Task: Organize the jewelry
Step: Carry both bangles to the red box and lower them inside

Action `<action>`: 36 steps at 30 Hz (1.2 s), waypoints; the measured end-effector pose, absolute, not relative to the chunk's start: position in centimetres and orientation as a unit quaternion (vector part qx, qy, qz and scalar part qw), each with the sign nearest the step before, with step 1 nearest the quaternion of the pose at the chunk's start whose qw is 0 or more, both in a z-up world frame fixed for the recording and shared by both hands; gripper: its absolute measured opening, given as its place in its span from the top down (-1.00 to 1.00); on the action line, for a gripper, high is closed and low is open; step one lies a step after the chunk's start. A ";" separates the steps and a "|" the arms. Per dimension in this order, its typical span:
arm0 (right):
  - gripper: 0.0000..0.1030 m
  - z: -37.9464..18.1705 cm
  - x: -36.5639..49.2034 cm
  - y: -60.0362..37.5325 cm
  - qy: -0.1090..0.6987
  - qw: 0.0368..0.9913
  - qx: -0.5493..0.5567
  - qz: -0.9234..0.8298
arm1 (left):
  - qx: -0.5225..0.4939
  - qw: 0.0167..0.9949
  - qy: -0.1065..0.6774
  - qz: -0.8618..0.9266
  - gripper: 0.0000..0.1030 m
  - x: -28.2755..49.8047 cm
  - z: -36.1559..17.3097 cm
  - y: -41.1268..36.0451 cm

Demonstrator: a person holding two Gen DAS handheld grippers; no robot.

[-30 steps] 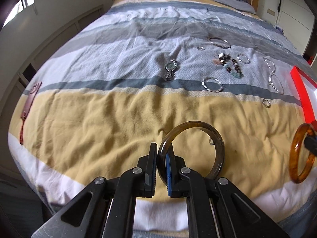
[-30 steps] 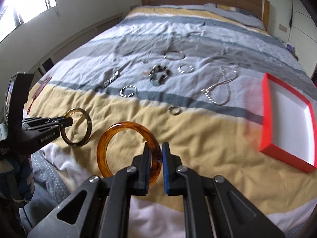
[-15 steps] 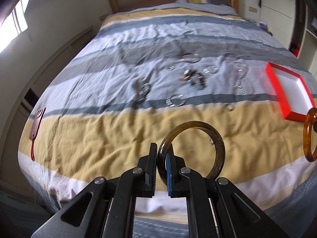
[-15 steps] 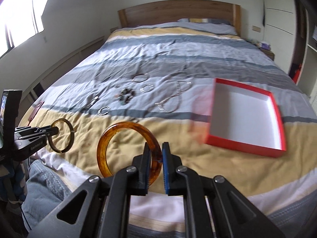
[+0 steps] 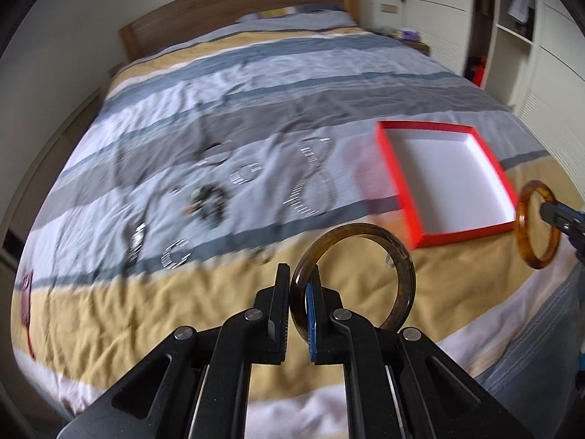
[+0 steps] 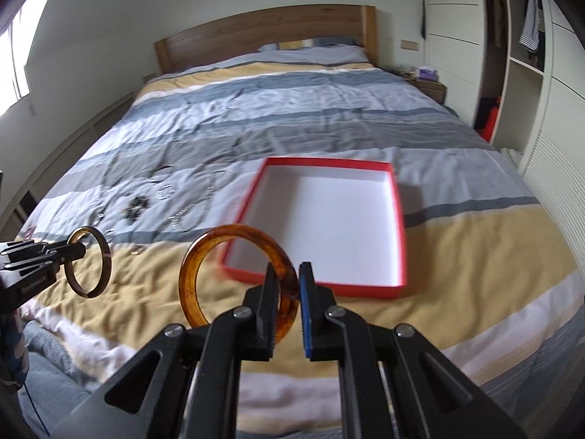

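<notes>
My left gripper (image 5: pixel 297 285) is shut on a dark brown bangle (image 5: pixel 400 278), held above the yellow stripe of the bed; it also shows in the right wrist view (image 6: pixel 104 259). My right gripper (image 6: pixel 287 278) is shut on an amber bangle (image 6: pixel 190 274), which also shows at the right edge of the left wrist view (image 5: pixel 521 226). A red box with a white inside (image 6: pixel 398 219) lies open and empty on the bed, just beyond the amber bangle; it also shows in the left wrist view (image 5: pixel 409 216).
Several silver bracelets, a chain necklace (image 5: pixel 314 183) and a dark beaded piece (image 5: pixel 208 201) lie scattered on the grey stripes left of the box. A brown comb (image 5: pixel 26 292) lies at the bed's left edge. Wardrobes stand on the right.
Both views have swung right and pulled back. The red box has come into fuller view, now in front of the right gripper. Both bangles stay gripped.
</notes>
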State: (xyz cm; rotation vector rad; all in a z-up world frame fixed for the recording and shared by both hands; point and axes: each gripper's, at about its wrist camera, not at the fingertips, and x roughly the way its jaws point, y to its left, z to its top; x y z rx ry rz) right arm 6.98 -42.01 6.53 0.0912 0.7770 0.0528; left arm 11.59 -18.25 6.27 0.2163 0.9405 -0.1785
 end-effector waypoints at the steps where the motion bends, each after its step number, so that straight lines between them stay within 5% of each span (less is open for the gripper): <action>1: 0.81 6.4 7.3 -42.5 0.379 0.924 0.044 0.023 | 0.108 0.881 0.452 -0.093 0.85 12.1 6.2 -19.3; 15: 0.81 1.9 15.5 -47.5 0.410 0.912 0.005 0.002 | 0.163 0.854 0.471 -0.151 0.85 19.8 1.5 -31.4; 36: 0.81 -4.0 18.1 -47.3 0.468 0.880 -0.071 0.027 | 0.189 0.830 0.500 -0.160 0.79 21.2 -3.6 -34.3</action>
